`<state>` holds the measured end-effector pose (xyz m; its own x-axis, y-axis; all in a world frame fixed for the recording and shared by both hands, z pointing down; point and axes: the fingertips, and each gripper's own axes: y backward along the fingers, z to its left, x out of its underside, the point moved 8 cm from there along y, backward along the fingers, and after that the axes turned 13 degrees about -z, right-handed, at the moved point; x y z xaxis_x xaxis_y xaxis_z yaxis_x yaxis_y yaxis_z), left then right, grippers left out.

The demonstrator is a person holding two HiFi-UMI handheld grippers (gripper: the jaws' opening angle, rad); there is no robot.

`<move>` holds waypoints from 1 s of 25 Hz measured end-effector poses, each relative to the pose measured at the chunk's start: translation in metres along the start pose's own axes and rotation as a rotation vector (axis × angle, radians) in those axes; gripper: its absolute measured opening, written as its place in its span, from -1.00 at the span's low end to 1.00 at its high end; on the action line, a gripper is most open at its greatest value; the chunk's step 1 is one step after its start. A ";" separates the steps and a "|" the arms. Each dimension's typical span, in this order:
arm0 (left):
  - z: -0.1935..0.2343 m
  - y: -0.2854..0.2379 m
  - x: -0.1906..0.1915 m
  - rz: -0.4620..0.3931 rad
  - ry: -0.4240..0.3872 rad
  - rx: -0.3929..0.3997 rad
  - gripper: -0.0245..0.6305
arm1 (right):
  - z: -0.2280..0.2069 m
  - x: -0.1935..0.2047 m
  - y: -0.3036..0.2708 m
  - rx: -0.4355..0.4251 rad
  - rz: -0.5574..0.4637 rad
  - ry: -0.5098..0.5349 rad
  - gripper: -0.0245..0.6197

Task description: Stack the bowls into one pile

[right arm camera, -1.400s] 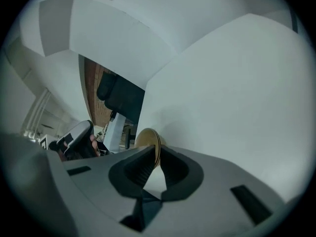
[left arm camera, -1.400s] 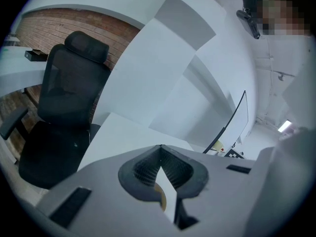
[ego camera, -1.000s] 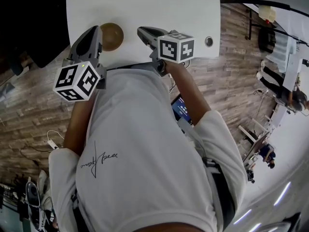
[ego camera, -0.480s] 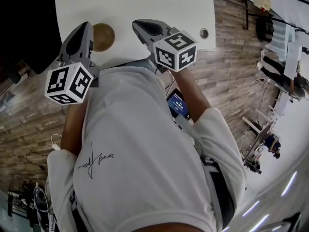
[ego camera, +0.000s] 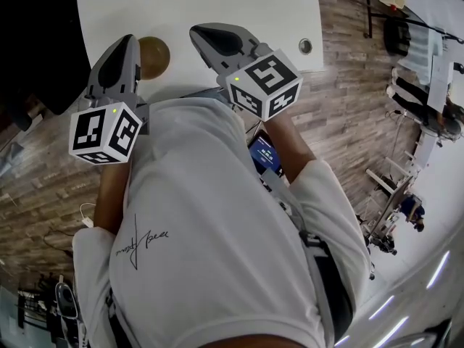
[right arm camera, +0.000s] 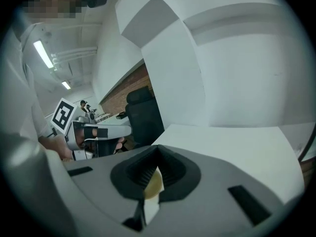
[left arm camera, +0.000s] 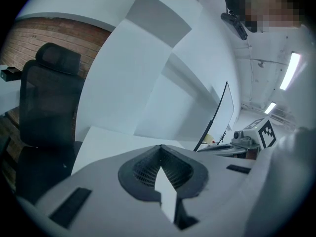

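White tabletop [ego camera: 232, 6] has one brown bowl [ego camera: 154, 51] near its edge, between my left gripper [ego camera: 125, 43] and right gripper [ego camera: 199, 33], both with fingers closed on nothing; it looks light and rigid, so I'd pinch the rim.

My head camera looks almost straight down over the person's white shirt [ego camera: 217, 252], so the white table [ego camera: 239, 13] takes only the top edge, well away. The left gripper [ego camera: 127, 40] camera sits low behind its own jaws and faces level across the tabletop toward a white wall [left arm camera: 128, 83], with a black office chair [left arm camera: 47, 107] at its left. The right gripper [ego camera: 197, 32] camera does likewise. Both share table, wall and chair, and each catches the other gripper at its edge.
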<state>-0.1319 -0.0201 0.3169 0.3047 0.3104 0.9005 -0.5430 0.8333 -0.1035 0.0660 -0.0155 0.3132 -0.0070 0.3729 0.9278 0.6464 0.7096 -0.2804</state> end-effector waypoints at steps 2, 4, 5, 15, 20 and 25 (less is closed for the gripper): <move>-0.002 0.001 0.000 0.005 -0.015 0.004 -0.92 | 0.003 -0.004 0.000 -0.003 -0.010 0.012 -0.90; -0.003 -0.001 0.000 0.009 -0.030 0.010 -0.92 | 0.004 -0.008 -0.001 -0.011 -0.016 0.023 -0.90; -0.004 -0.002 0.000 0.011 -0.032 0.013 -0.92 | 0.005 -0.009 -0.001 -0.017 -0.017 0.027 -0.90; 0.002 -0.001 0.004 0.019 -0.012 0.005 -0.92 | 0.011 -0.010 0.000 -0.038 -0.011 0.044 -0.90; 0.007 0.000 0.005 0.017 -0.003 -0.009 -0.92 | 0.010 -0.008 0.000 -0.042 -0.004 0.045 -0.90; 0.002 0.001 0.005 0.020 -0.003 -0.004 -0.92 | 0.012 -0.008 0.001 -0.048 0.002 0.056 -0.90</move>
<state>-0.1326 -0.0186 0.3219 0.2917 0.3256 0.8994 -0.5461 0.8287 -0.1229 0.0580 -0.0108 0.3022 0.0363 0.3398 0.9398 0.6821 0.6788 -0.2718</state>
